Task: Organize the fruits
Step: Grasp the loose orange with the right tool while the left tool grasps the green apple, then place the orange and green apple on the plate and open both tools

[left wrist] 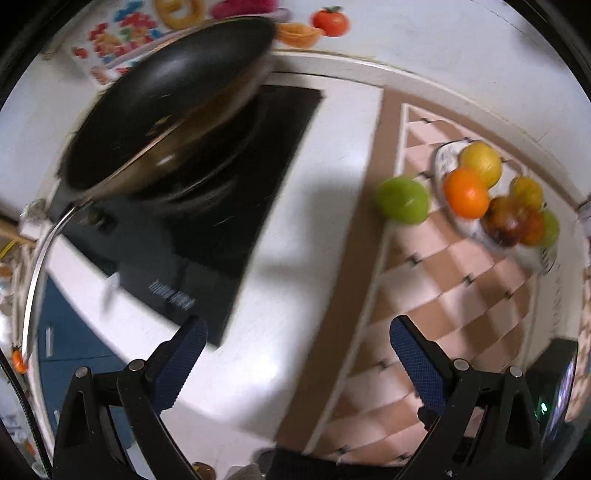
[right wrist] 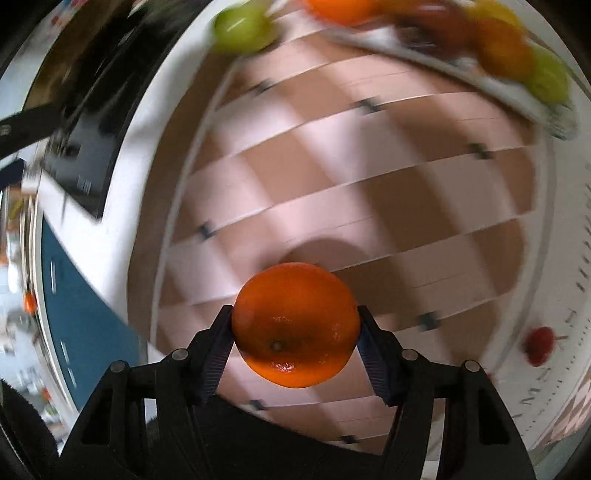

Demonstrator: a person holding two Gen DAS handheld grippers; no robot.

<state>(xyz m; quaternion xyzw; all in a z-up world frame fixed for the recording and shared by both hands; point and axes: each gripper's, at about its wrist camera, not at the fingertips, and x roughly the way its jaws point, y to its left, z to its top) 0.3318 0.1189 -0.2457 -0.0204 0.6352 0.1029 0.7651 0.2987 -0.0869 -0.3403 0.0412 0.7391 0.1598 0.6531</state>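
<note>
My right gripper (right wrist: 295,328) is shut on an orange (right wrist: 295,325) and holds it above the checkered mat (right wrist: 332,192). A plate (left wrist: 476,225) on the mat holds several fruits: an orange (left wrist: 466,192), a yellow one (left wrist: 480,162), a dark red one (left wrist: 506,221) and others. The plate also shows blurred at the top of the right wrist view (right wrist: 424,51). A green apple (left wrist: 402,199) lies on the mat just left of the plate; it also shows in the right wrist view (right wrist: 242,27). My left gripper (left wrist: 297,354) is open and empty, over the white counter.
A black frying pan (left wrist: 166,110) sits tilted on a black cooktop (left wrist: 221,206) at the left. A small red fruit (right wrist: 539,345) lies at the mat's right edge. Colourful stickers and an orange decoration (left wrist: 330,20) are on the back wall. Blue cabinet front (left wrist: 70,332) lies below the counter edge.
</note>
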